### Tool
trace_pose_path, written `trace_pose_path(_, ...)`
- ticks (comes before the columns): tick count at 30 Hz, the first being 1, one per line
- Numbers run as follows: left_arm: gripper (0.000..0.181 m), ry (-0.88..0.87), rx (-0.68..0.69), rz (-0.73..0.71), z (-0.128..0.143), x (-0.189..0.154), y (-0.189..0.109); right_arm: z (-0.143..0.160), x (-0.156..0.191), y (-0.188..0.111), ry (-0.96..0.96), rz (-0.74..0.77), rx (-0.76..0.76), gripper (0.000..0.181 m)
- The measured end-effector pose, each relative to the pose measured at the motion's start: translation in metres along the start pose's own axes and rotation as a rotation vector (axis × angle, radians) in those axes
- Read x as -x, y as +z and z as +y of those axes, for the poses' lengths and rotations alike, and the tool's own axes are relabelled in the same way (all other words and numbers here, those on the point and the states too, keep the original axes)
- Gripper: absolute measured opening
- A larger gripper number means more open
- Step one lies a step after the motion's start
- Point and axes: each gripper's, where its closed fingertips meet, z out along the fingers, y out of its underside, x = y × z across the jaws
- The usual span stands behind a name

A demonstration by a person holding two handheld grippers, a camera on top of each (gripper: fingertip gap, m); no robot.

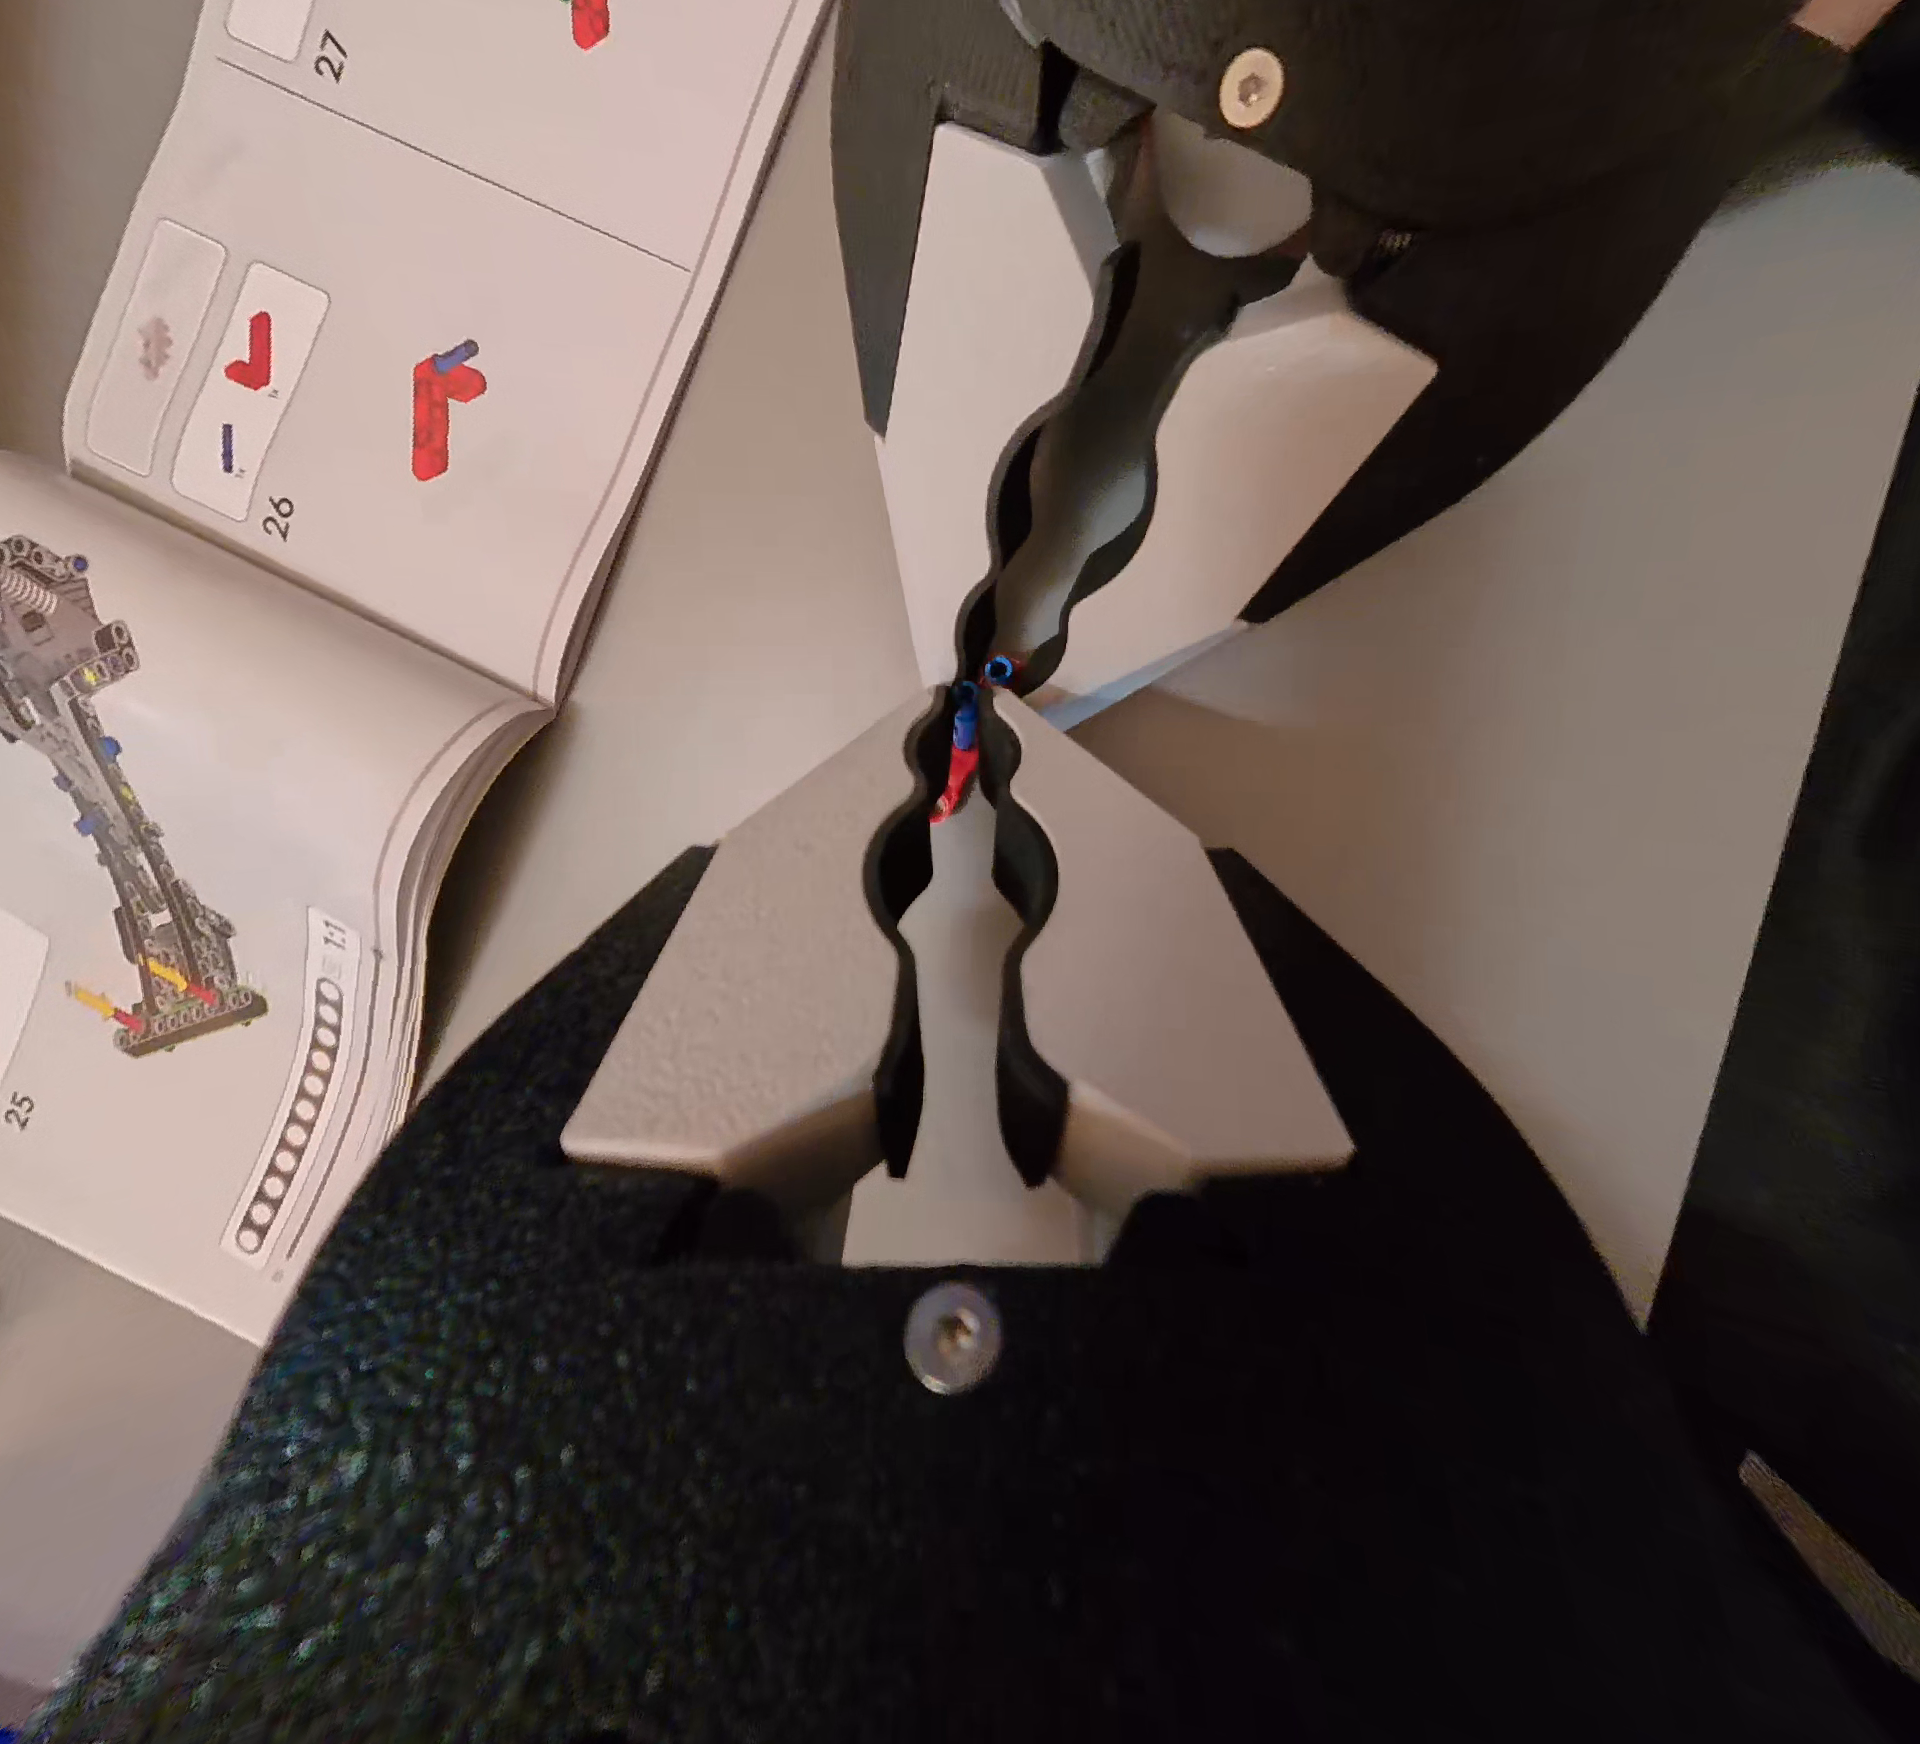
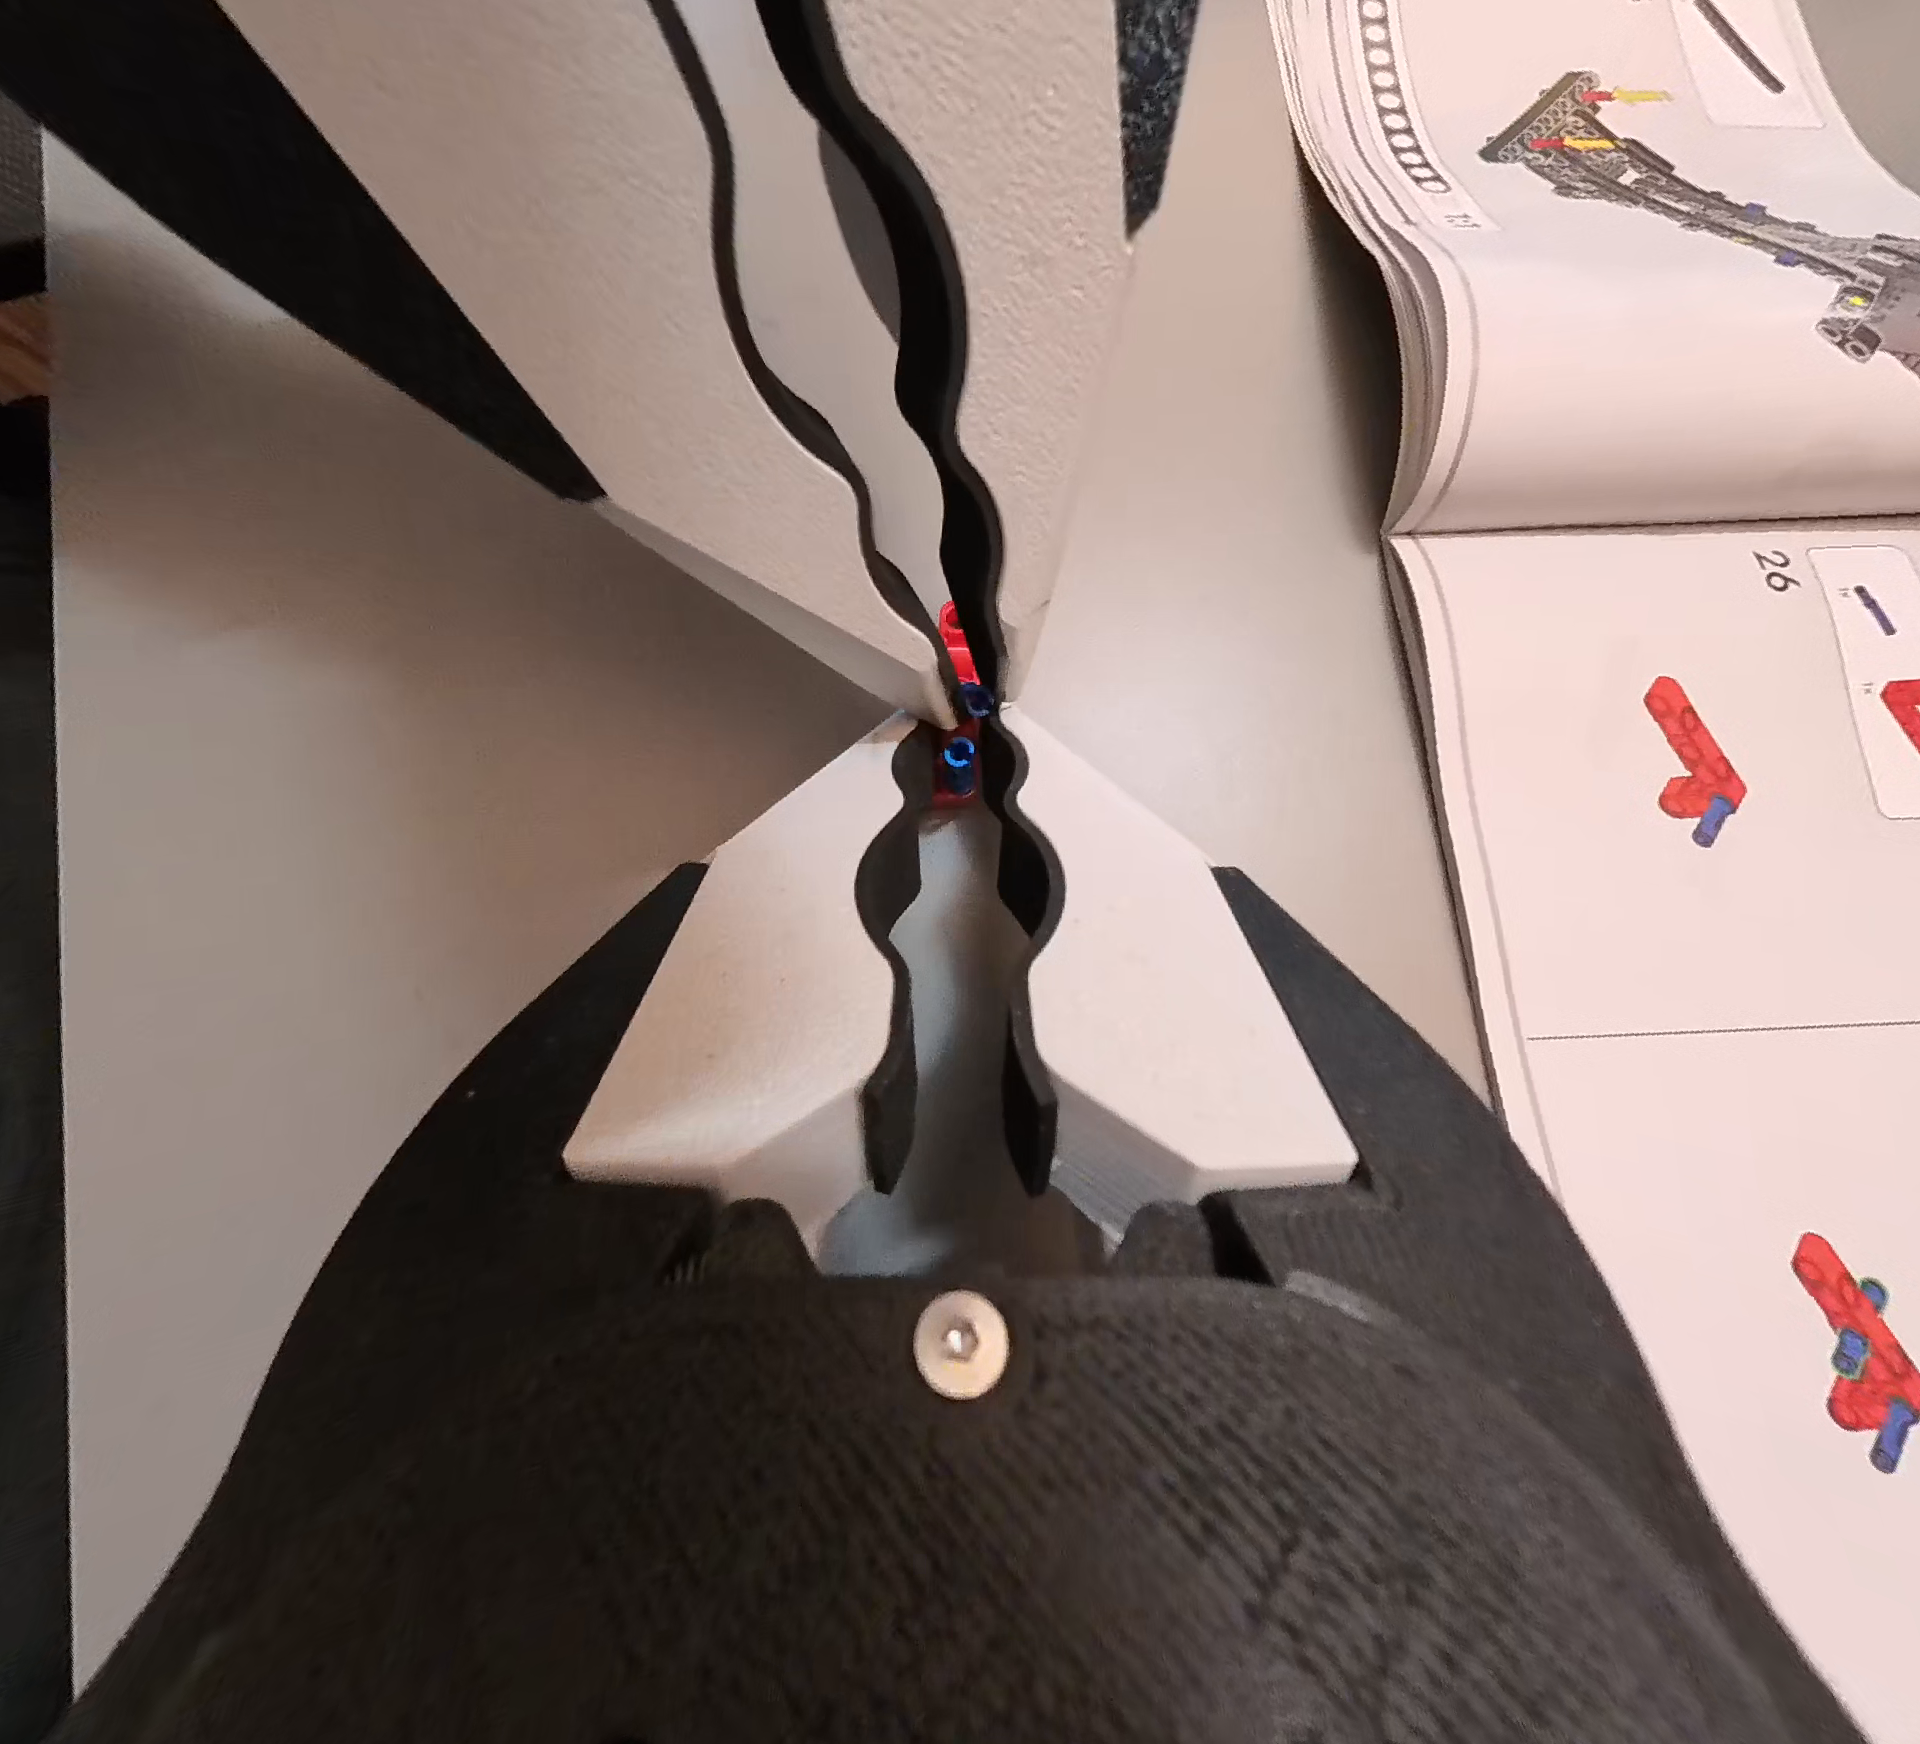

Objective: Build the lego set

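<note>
Grippers meet tip to tip: left gripper (image 1: 961, 738) clamps the red beam (image 1: 954, 785), right gripper (image 2: 961, 759) clamps a blue pin (image 2: 958, 752). Best keep both axes aligned and press the pin straight in, per the manual (image 1: 416, 240).

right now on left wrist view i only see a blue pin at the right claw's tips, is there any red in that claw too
Observer: Yes. The right wrist view shows a red piece just below the blue pin, between the right claw tips.
Operator: is that claw shut on it
Observer: Its tips pinch the red piece; the jaws gap only farther back.
Operator: same piece as the red in my left claw
Observer: Cannot tell. From there, red also shows inside the left claw, and two pins sit between the two red bits, hiding any join.
</note>
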Motion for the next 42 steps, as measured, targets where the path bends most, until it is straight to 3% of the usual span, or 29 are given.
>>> trace_pose_path(19, 0.001, 0.017, -0.105, 0.035, -0.0006, 0.0000, 0.0007, 0.0003, 0.0001, 0.0000, 0.010, -0.008, 0.000, 0.006)
trace_pose_path(42, 0.001, 0.025, -0.110, 0.056, -0.0007, -0.0002, 0.0009, 0.0002, 0.0000, -0.0002, 0.014, -0.012, 0.000, 0.006)
